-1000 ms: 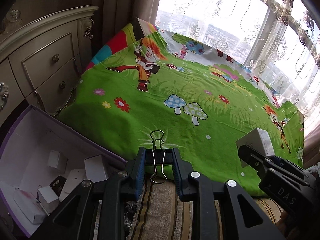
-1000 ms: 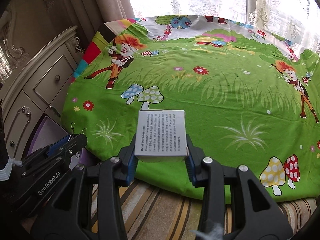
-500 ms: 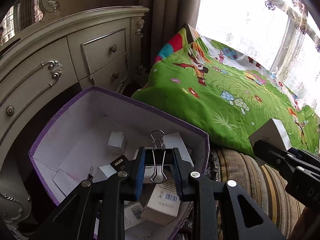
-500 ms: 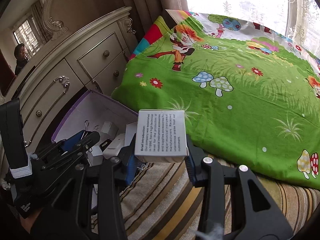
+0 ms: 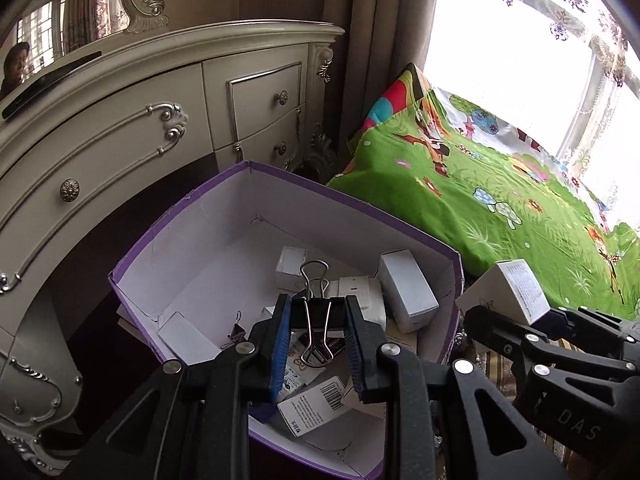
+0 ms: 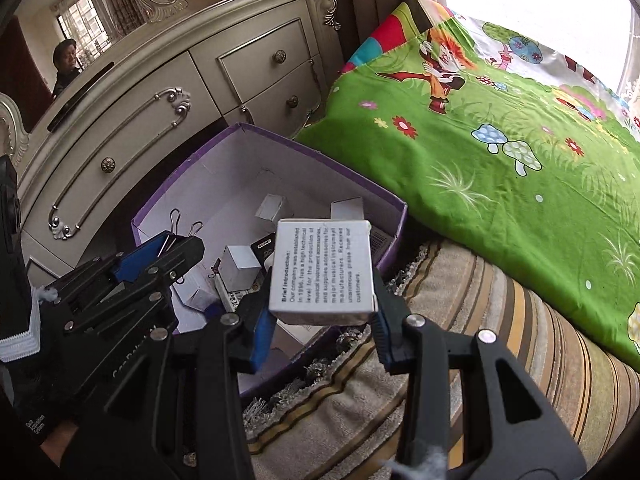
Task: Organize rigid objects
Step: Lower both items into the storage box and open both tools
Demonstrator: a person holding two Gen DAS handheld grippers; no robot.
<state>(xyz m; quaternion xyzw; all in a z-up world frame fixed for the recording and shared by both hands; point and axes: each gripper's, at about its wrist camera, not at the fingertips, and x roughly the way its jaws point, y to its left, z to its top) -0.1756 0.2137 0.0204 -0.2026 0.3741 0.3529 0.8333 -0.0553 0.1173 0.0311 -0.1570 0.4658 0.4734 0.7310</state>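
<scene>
My left gripper (image 5: 317, 314) is shut on a black binder clip (image 5: 316, 312) with wire handles, held above the open purple box (image 5: 280, 174). The box holds several small white cartons (image 5: 406, 290), tags and another small clip (image 5: 237, 330). My right gripper (image 6: 323, 312) is shut on a white carton with printed text (image 6: 323, 270), held over the box's near right corner (image 6: 394, 236). In the left wrist view that carton (image 5: 516, 292) and gripper show at the right. In the right wrist view the left gripper (image 6: 172, 246) shows at the left, over the box.
A cream dresser with drawers (image 5: 140, 132) stands behind the box. A bed with a green cartoon sheet (image 6: 500, 140) lies to the right. A striped towel-like cover (image 6: 460, 340) lies along the bed's near edge. Curtains and a bright window (image 5: 500, 40) are behind.
Both grippers have swung left from over the green bed to above the purple box, each still holding its object. The box and dresser have come into full view.
</scene>
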